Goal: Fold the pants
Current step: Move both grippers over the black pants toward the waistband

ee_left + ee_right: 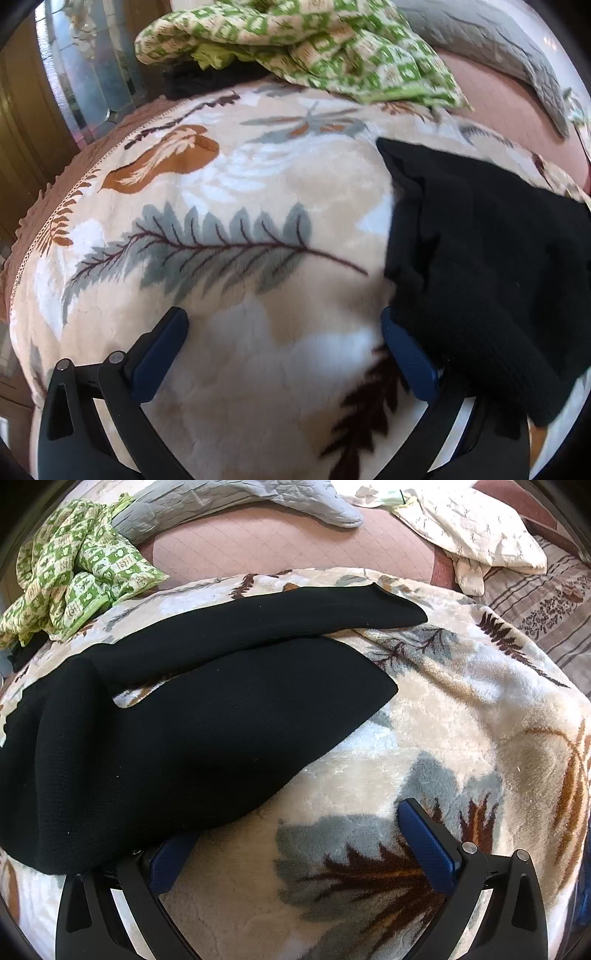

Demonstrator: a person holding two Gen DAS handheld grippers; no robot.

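The black pants (155,716) are spread on the fleece blanket (443,720) for folding; both claws, left (284,354) and right (295,834), are held agape, empty.

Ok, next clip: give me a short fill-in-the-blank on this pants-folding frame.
1. The pants are ____ in colour.
2. They lie on a leaf-patterned ____.
3. Both the left hand-held gripper and the right hand-held gripper are ____.
4. The crumpled checked cloth is cream and ____.

Missing words: black; blanket; open; green
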